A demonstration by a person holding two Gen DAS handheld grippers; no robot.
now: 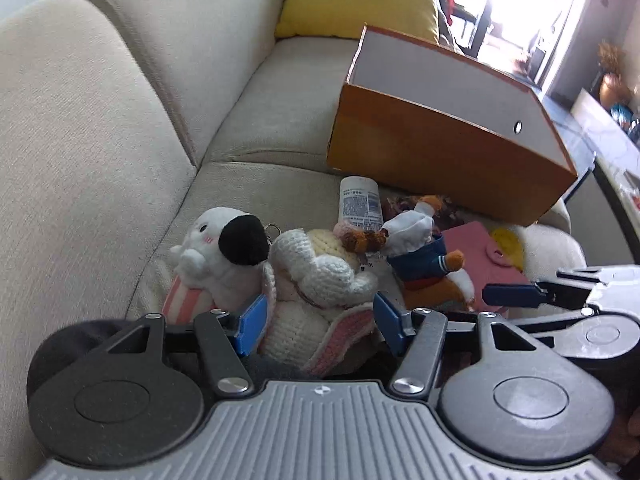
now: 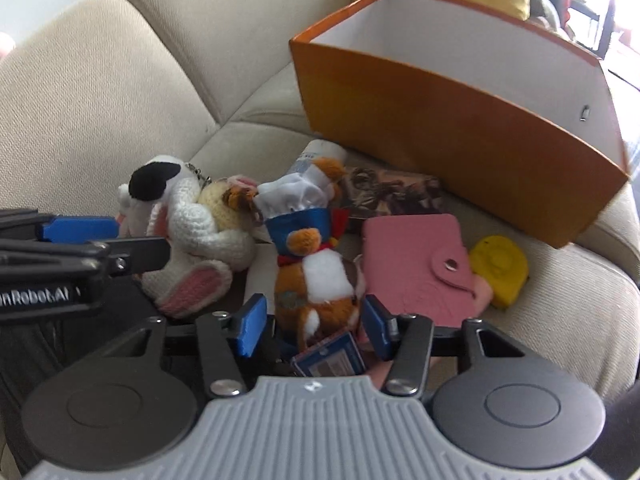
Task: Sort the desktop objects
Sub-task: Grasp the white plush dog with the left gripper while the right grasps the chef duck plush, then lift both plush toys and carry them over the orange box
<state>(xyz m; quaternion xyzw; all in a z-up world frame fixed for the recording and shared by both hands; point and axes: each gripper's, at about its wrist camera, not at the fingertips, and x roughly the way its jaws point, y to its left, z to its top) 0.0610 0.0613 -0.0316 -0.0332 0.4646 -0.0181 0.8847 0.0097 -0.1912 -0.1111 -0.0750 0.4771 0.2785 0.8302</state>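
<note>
A heap of small things lies on a beige sofa seat (image 1: 256, 128) in front of an orange box (image 1: 440, 160) with a white inside. My left gripper (image 1: 320, 320) straddles a white crocheted bunny (image 1: 316, 280) with pink ears, and its blue pads touch both sides of the toy. My right gripper (image 2: 314, 324) stands around an orange and white plush toy (image 2: 316, 276) in a chef hat and blue apron; small gaps show between pads and toy. A white plush with a black ear (image 1: 216, 248) lies left of the bunny.
A pink snap wallet (image 2: 408, 264), a yellow round thing (image 2: 500, 268), a white tube (image 2: 316, 156) and a patterned booklet (image 2: 392, 192) lie between the toys and the orange box (image 2: 440, 128). A blue tag (image 2: 332, 356) lies under the right gripper. A yellow cushion (image 1: 356, 0) leans behind the box.
</note>
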